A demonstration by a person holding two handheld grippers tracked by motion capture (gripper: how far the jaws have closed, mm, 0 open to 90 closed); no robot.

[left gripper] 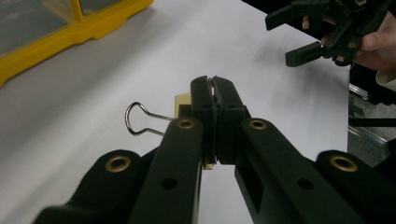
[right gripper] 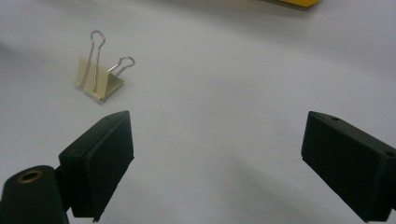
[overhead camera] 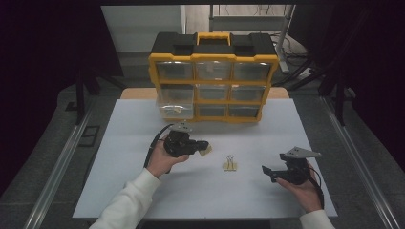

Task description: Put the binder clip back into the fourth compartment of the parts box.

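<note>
On table: two binder clips (overhead camera: 230,165)

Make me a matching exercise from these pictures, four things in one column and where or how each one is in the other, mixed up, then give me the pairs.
Things:
1. left tool
2. right tool
3. binder clip on the table
4. yellow organizer

States:
A. lies free on the white table between the two tools
B. jaws wide apart, nothing between them
C. stands at the far edge, one clear drawer pulled out
D. shut on a cream binder clip

Pairs: 1-D, 2-B, 3-A, 4-C
</note>
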